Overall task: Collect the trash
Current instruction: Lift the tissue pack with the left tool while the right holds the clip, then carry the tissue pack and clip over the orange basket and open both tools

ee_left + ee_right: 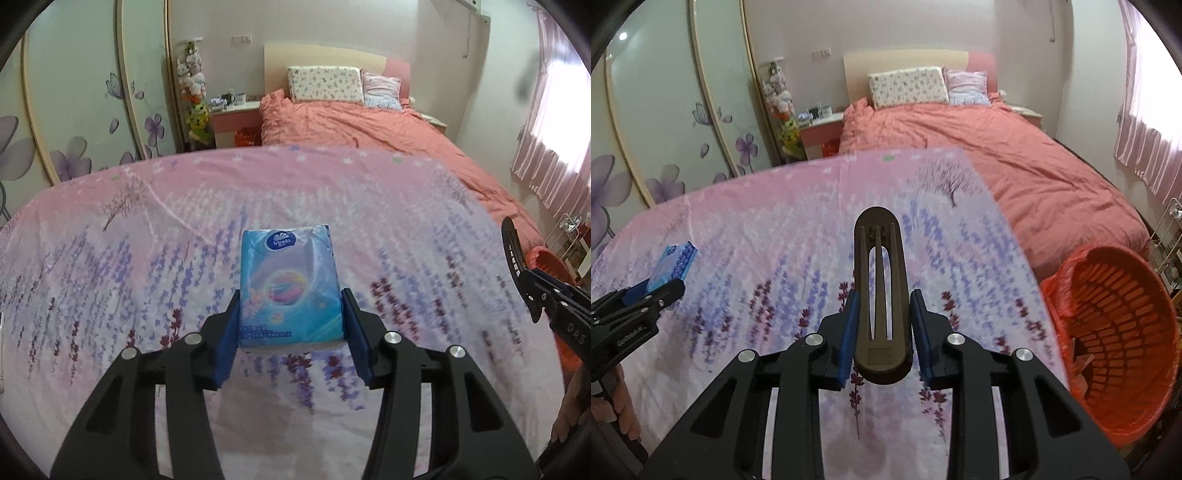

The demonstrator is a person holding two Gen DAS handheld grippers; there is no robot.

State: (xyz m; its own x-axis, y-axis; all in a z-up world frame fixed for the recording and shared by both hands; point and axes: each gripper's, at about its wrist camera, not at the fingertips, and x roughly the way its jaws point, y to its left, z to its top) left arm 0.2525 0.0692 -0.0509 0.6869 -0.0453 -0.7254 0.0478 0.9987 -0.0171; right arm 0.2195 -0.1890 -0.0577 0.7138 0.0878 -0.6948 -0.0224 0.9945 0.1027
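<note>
My left gripper [290,325] is shut on a blue tissue pack [288,284] and holds it above a table covered with a pink floral cloth [147,229]. The pack also shows at the left of the right wrist view [674,264], in the left gripper [653,291]. My right gripper [882,325] is shut on a dark brown slotted plastic piece [881,295] that points forward above the cloth. That piece and the right gripper show at the right edge of the left wrist view [517,258].
An orange slatted basket lined with an orange bag [1119,332] stands to the right of the table, with scraps inside. Behind is a bed with a coral duvet [369,125], a nightstand [236,118], wardrobe doors [74,110] and curtains [554,147].
</note>
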